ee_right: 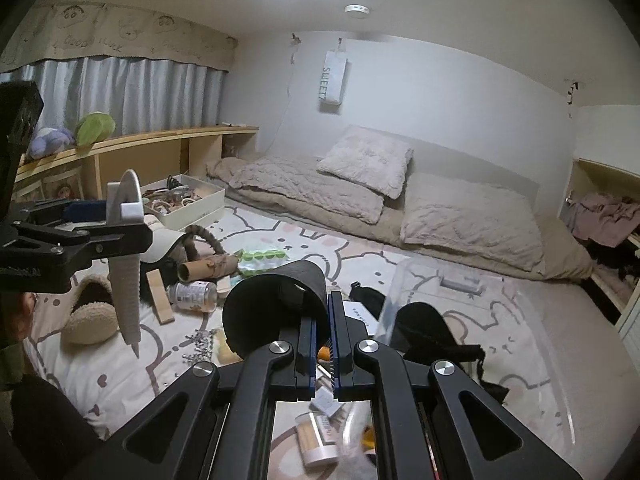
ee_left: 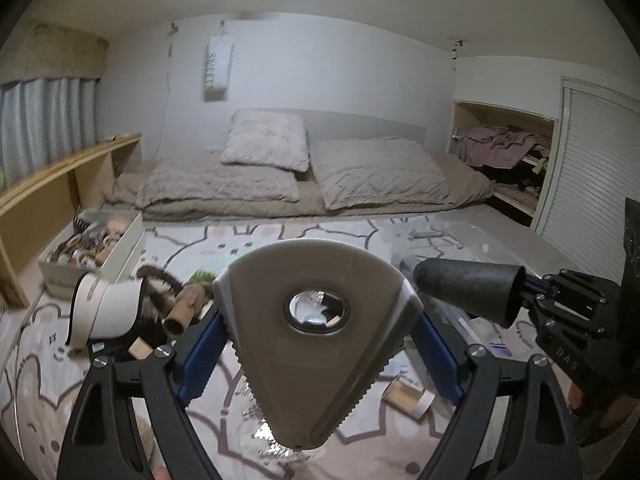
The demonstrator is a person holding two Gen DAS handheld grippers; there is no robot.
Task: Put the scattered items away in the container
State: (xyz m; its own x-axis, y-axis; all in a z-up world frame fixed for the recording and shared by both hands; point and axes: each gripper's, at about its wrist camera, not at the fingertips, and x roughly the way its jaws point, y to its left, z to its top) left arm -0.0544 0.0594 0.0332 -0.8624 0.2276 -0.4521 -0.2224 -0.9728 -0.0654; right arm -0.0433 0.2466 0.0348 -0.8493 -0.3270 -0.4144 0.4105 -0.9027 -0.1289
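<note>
My left gripper (ee_left: pixel 320 316) is shut on a grey rounded-triangle gadget (ee_left: pixel 312 344) with a metal-rimmed hole, its blue pads (ee_left: pixel 204 344) pressing both sides. It hangs above the rug. In the right wrist view the same gadget (ee_right: pixel 125 256) shows edge-on at the left, in the left gripper (ee_right: pixel 116 240). My right gripper (ee_right: pixel 325 320) is shut on the wall of a black tube (ee_right: pixel 272 304), also seen from the left wrist as the black tube (ee_left: pixel 468 284) in the right gripper (ee_left: pixel 560 300). A clear plastic container (ee_right: pixel 500 320) lies on the rug to the right.
On the cartoon rug (ee_right: pixel 120 364) lie a white cap (ee_left: pixel 108 304), a cardboard tube (ee_right: pixel 208 268), a wooden block (ee_right: pixel 160 298), a bottle (ee_right: pixel 192 296), a fleece slipper (ee_right: pixel 88 320) and a green pack (ee_right: pixel 264 258). A white box (ee_right: pixel 188 204) of trinkets stands by the wooden shelf (ee_right: pixel 160 148). Bedding (ee_right: pixel 440 208) lies beyond.
</note>
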